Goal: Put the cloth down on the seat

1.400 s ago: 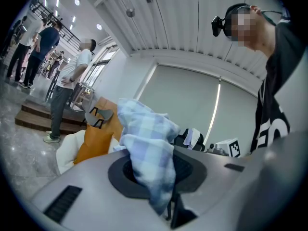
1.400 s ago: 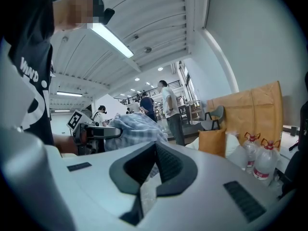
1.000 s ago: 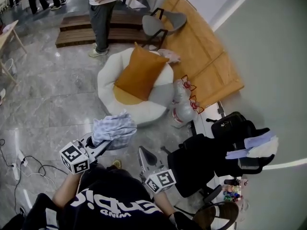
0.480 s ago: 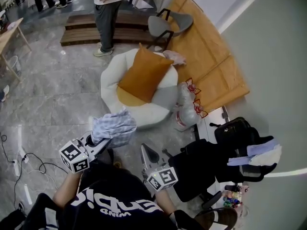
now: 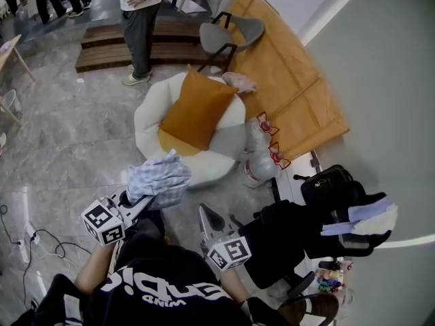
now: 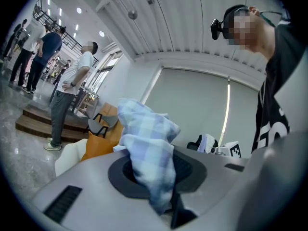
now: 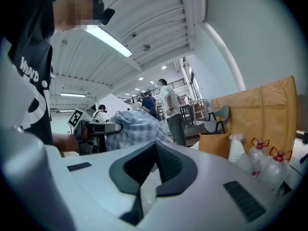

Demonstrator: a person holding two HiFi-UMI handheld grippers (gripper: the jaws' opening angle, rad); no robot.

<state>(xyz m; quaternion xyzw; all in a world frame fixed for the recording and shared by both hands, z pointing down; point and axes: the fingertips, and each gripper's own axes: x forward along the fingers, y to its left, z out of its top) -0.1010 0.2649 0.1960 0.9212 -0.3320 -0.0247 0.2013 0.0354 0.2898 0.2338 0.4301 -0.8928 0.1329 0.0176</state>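
Forward go both grippers, a short way closer to the seat than a second ago, and the cloth (image 5: 160,176) rides along with the left one. It is a blue-and-white checked cloth, bunched into a loose bundle, and it is up in the air, not lying on anything. The left hand-held gripper (image 5: 143,199) has its jaws clamped narrowly on the lower folds, and the rest of the fabric billows above them. From the head view the bundle overlaps the near rim of the seat (image 5: 146,124), a round white pouf on the grey stone floor (image 5: 75,134).

An orange cushion (image 5: 197,107) leans across the top of that seat. The right hand-held gripper (image 5: 202,212) sits just beside the left, lower in the head view, jaws drawn together at the tips with nothing between them. Its own view looks past them to the cloth beyond.

Two clear water bottles (image 5: 258,148) with red handles stand just right of the seat. A grey chair (image 5: 231,32) is further back, and a person (image 5: 139,26) stands behind the seat, hand on hip.
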